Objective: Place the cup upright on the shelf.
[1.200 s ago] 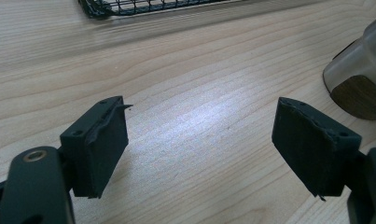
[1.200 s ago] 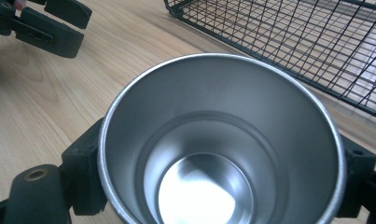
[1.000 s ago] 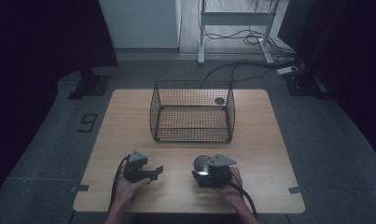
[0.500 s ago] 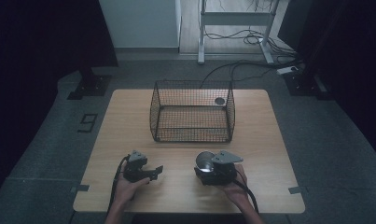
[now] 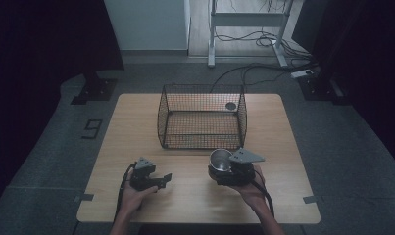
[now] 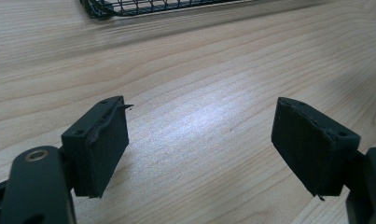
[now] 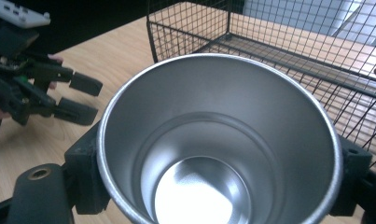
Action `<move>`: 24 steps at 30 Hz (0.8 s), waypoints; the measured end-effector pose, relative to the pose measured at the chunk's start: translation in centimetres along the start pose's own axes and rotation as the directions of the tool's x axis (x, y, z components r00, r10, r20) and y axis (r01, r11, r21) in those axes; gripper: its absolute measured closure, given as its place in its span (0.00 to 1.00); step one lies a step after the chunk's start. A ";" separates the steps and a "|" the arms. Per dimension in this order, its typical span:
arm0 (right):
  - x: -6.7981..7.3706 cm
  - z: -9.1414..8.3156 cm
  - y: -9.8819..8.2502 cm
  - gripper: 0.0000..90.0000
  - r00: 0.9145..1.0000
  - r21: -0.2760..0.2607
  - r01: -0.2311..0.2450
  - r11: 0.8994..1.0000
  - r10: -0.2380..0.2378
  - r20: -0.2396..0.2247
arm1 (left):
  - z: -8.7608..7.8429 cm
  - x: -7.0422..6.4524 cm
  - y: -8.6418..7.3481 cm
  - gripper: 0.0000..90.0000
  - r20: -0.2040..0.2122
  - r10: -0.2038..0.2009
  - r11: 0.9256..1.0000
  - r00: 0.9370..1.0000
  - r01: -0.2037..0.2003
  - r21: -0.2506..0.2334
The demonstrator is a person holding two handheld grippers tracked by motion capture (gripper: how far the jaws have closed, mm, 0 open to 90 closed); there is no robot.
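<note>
So I have the steel cup (image 7: 218, 140) clamped in my right gripper (image 5: 233, 169), and its jaws have just been closing onto it: in the right gripper view the black pads sit hard against both sides of the cup wall, and the open mouth faces the camera with nothing inside. In the high view the cup (image 5: 220, 160) is near the right of the counter (image 5: 283, 196), just on the near side of the wire basket (image 5: 203, 117), and it looks lifted off the wood rather than standing on it, though I can't see its base to be sure.

My left gripper (image 5: 158, 180) rests low at the near left, well apart from the cup. Its jaws are spread wide with only bare wood between them.

As I judge it, the pick-up is done and the grip looks firm. What remains is carrying the cup over the basket's near rim, lowering it inside and letting go. The basket itself holds nothing yet.
</note>
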State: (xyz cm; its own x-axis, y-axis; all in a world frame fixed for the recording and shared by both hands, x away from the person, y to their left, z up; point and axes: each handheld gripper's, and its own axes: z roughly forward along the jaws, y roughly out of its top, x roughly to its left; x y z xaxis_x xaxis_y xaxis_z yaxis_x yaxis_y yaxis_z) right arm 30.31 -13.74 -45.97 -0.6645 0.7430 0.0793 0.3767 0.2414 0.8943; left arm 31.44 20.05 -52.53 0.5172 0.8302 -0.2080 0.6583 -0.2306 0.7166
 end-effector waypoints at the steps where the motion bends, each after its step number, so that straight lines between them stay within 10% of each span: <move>1: -0.1 0.0 0.2 0.19 1.000 -0.001 -0.001 1.000 0.001 0.001 | 0.0 0.0 0.0 0.21 0.000 -0.001 1.000 1.000 0.001 0.000; 24: -1.6 0.1 2.5 0.21 1.000 -0.017 -0.011 1.000 0.011 0.009 | 0.3 -0.1 0.0 0.21 0.002 0.003 1.000 1.000 -0.003 0.010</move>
State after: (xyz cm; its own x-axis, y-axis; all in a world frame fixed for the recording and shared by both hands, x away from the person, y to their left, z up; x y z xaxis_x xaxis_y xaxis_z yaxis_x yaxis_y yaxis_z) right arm 32.36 -14.24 -43.89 -0.6543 0.7514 0.0851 0.3731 0.2229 0.9006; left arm 31.51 19.84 -52.72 0.5202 0.8284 -0.2078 0.6625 -0.2378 0.7104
